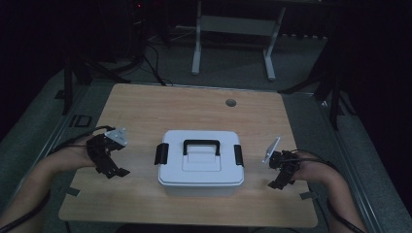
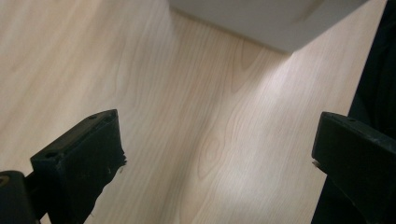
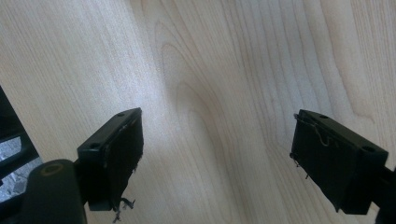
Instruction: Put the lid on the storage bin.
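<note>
Wooden table point(image 1: 145, 111), white black-handled box point(image 1: 200, 167)

High view looks forward and down from above the person's side, taking in the whole pale wood-grain table point(image 1: 194, 104) and the floor beyond. Left gripper view sits low and close over the same tabletop point(image 2: 196, 121), looking along its two black fingers point(image 2: 81, 158), with a corner of the white lidded plastic box point(image 2: 261, 21) at its top edge. Right gripper view hangs just as near over bare wood point(image 3: 210, 70). All three share the tabletop.
</note>
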Demonstrator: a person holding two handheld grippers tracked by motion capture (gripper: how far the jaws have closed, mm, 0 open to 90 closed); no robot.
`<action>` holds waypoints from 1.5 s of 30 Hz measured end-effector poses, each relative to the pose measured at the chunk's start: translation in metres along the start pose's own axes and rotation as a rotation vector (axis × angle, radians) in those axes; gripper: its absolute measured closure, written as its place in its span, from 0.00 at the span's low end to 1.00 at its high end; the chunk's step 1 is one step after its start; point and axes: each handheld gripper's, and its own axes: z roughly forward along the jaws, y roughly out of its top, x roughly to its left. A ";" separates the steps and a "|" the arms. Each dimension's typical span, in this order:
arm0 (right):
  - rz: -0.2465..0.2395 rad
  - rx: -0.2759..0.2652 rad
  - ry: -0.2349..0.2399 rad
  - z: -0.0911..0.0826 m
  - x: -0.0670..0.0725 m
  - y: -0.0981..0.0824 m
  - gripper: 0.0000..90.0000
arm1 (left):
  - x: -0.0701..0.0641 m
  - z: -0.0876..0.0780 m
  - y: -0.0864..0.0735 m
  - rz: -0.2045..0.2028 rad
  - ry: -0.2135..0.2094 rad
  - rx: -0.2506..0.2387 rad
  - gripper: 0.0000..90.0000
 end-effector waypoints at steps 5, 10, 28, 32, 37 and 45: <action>-0.001 -0.004 -0.001 0.001 0.000 0.000 0.18 | 0.000 0.012 -0.016 -0.029 -0.024 0.009 0.02; 0.003 -0.011 -0.001 0.001 -0.001 -0.001 0.18 | -0.002 0.023 -0.026 -0.044 -0.037 0.006 0.02; 0.020 -0.015 0.003 0.005 -0.002 -0.002 0.18 | -0.008 0.054 -0.054 -0.085 -0.086 0.026 0.02; 0.023 -0.014 0.004 0.006 -0.002 -0.003 0.18 | -0.008 0.056 -0.060 -0.098 -0.084 0.022 0.02; 0.026 -0.017 0.006 0.007 -0.002 -0.003 0.18 | -0.010 0.063 -0.067 -0.103 -0.086 0.045 0.02; 0.028 -0.009 0.002 0.009 -0.003 0.000 0.18 | -0.011 0.065 -0.071 -0.109 -0.091 0.049 0.02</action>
